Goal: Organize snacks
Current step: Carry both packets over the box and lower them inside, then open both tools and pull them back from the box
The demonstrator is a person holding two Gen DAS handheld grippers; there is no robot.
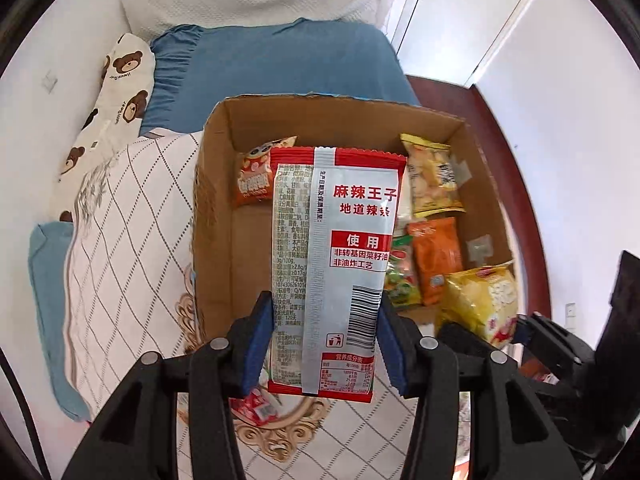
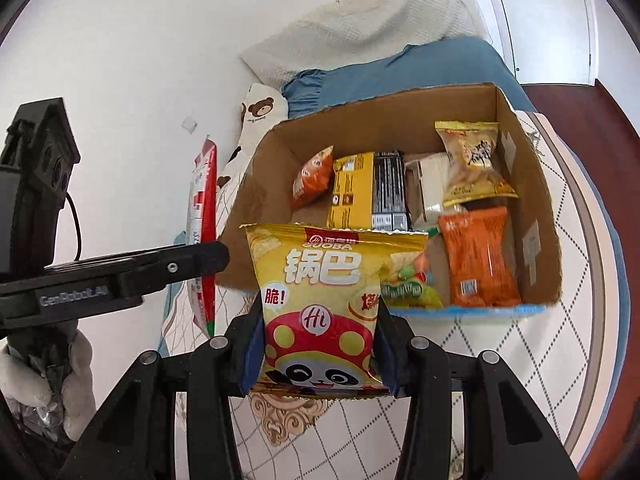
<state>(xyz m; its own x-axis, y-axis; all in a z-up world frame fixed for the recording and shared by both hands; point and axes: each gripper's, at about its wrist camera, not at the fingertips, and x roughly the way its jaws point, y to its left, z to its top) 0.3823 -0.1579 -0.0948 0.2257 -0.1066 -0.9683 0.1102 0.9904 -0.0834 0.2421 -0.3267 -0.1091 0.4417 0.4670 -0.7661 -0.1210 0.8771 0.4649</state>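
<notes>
The left gripper [image 1: 326,344] pinches a long red-and-silver foil snack packet [image 1: 334,268] by its lower sides, long axis pointing away over the open brown cardboard box [image 1: 218,184]; its back reads 麻辣王子 (with a barcode). The right gripper [image 2: 320,354] clamps a yellow crisp bag [image 2: 324,304] upright, front showing "GUOBA 锅巴" and a panda, apparently just short of the box's near wall.

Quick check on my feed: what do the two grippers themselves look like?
Both match: matte black plastic linkage arms with round silver pivot pins and blue pads on the fingers. Left gripper; right gripper. Seen from the right wrist, the left one's side reads "GenRobot.AI" in grey, with a black cable behind.
</notes>
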